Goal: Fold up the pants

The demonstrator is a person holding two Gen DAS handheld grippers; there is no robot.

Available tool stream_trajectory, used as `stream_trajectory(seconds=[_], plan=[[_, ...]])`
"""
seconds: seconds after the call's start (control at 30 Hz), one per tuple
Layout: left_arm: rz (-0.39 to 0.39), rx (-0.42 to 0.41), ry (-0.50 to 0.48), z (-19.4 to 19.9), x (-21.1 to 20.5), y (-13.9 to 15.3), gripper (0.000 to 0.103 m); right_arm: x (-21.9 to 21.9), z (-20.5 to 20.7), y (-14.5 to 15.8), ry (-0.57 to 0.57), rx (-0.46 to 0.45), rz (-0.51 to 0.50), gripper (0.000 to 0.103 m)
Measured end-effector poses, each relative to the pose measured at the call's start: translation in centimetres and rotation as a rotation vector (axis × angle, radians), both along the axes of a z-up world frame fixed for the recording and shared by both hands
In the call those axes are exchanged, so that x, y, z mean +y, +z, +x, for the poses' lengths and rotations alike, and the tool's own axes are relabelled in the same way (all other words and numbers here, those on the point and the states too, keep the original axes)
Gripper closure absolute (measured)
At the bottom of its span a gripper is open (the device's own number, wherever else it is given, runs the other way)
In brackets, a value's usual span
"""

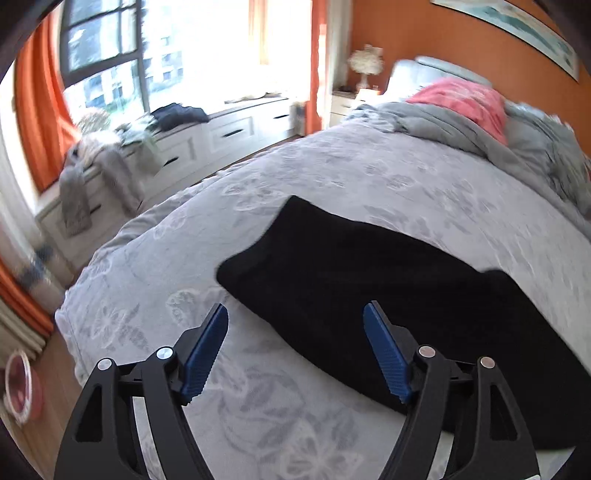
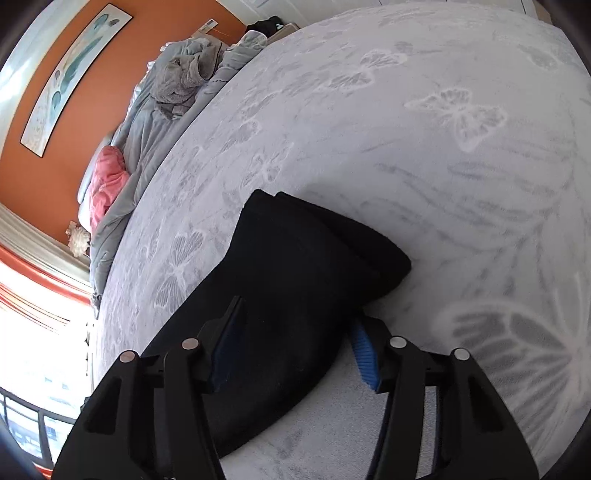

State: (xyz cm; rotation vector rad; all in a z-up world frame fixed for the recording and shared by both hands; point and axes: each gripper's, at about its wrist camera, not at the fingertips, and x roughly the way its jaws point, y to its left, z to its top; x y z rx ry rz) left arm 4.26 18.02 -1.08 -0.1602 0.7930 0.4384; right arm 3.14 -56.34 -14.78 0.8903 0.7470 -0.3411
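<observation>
Both grippers hang over the bed. Left gripper (image 1: 295,321) gapes wide with nothing between its blue pads, the black pants (image 1: 369,295) lying just beyond on the butterfly bedspread (image 1: 332,177). Right gripper (image 2: 299,321) stands partly open astride the folded pants' edge; whether its pads press the cloth is unclear. Farther off, grey bedding (image 1: 443,122) and a pink pillow (image 1: 465,103) sit against the orange wall (image 1: 406,29).

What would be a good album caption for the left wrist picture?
Open left gripper hovering over folded black pants on a butterfly-patterned grey bedspread in an orange-walled bedroom.
</observation>
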Motion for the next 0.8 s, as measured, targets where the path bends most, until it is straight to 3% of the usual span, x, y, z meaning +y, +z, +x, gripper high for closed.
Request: stream_trajectory(seconds=[0.03,0.07,0.1,0.2,0.3,0.4,0.53,0.8], plan=[[0.032,0.018,-0.060,0.1,-2.0,-0.4,0.029,0.4,0.3,0.4,0.000,0.015,-0.040,0.066],[0.057,0.033,-0.113,0.1,-3.7,-0.9,0.029,0.7,0.4,0.7,0.004,0.033,-0.084,0.085],[0.077,0.044,-0.161,0.2,-5.3,-1.5,0.029,0.9,0.5,1.1,0.003,0.039,-0.108,0.089],[0.143,0.071,-0.255,0.5,-8.5,-2.7,0.029,1.4,0.1,3.0,-0.033,-0.012,-0.129,0.091],[0.147,0.081,-0.302,0.6,-9.7,-3.2,0.029,3.2,-0.2,6.6,-0.032,-0.084,-0.202,0.091],[0.122,0.077,-0.294,0.6,-9.6,-3.1,0.028,6.6,-0.4,10.9,0.012,-0.177,-0.302,0.091],[0.083,0.079,-0.265,0.9,-9.1,-3.0,0.027,12.0,-0.3,15.3,0.089,-0.319,-0.344,0.092],[0.070,0.068,-0.254,0.7,-9.3,-2.5,0.027,22.8,1.9,18.4,0.276,-0.456,-0.350,0.092]])
